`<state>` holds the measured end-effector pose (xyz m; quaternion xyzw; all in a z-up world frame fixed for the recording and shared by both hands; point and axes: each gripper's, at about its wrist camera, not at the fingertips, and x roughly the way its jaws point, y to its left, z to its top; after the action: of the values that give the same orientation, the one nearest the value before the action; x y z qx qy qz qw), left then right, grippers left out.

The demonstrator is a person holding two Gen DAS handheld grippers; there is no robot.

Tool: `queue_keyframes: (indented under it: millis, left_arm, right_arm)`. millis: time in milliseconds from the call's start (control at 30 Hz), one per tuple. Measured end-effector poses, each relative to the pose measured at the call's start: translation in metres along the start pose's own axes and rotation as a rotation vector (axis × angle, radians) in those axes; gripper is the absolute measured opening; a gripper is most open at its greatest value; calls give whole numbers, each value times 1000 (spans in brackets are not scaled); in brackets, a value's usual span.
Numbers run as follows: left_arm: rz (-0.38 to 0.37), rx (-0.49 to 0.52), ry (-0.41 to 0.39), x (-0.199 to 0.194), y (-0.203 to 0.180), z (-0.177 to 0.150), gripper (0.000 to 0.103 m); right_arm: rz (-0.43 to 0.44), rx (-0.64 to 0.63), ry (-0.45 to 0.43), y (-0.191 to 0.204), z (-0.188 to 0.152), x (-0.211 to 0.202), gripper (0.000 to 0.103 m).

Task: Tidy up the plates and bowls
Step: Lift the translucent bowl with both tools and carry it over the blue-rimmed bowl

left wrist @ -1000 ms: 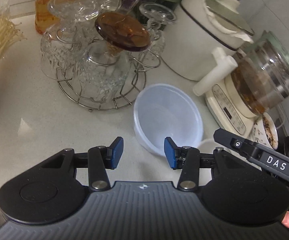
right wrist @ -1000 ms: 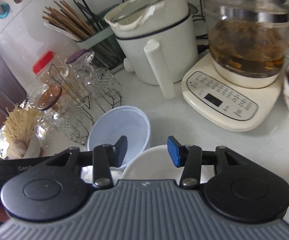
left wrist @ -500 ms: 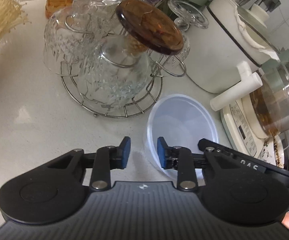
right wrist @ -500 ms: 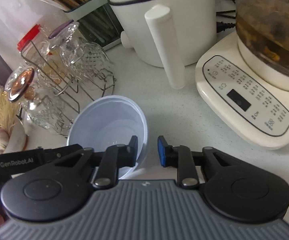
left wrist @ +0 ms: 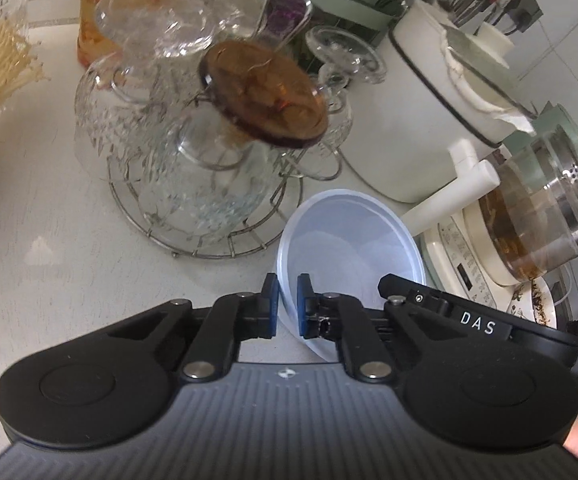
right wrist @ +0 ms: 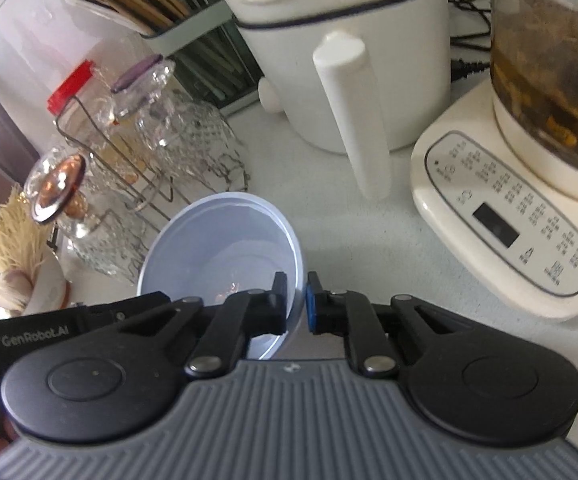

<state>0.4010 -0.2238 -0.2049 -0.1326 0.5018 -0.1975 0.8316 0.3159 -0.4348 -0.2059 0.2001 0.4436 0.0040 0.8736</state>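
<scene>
One translucent bowl (left wrist: 349, 248), one white pot (left wrist: 429, 120), one glass kettle (left wrist: 549, 216), two grippers (left wrist: 287, 304)

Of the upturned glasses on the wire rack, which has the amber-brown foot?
The upturned clear glass with the amber-brown round foot, nearest the translucent plastic bowl on the wire rack; the neighbours' feet are clear or purple.

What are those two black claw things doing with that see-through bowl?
A person holds one gripper in each hand. The left gripper pinches the clear plastic bowl on one side of its rim, and the right gripper pinches the opposite side. The bowl sits tilted above the white counter, beside the wire rack of glasses and the white pot.
</scene>
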Motion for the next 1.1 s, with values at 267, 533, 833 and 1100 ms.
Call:
queue_keyframes:
  millis: [267,533,833,1100]
  left_arm:
    - [-29,29,-20,-17,-15,5,11]
    - [-56,56,-58,-45,-23,6,11]
    - [-80,74,-91,-82,-16,-5,11]
    - [-77,107,-140,-123,-6,-20,11]
  right_arm:
    - [-9,20,-50,1,6,-22,11]
    - [-10,39,-101,9,1,-50,11]
    - [14,46,-154,28,-13,-84,11]
    - [39,52,-220,53,-35,-111,12]
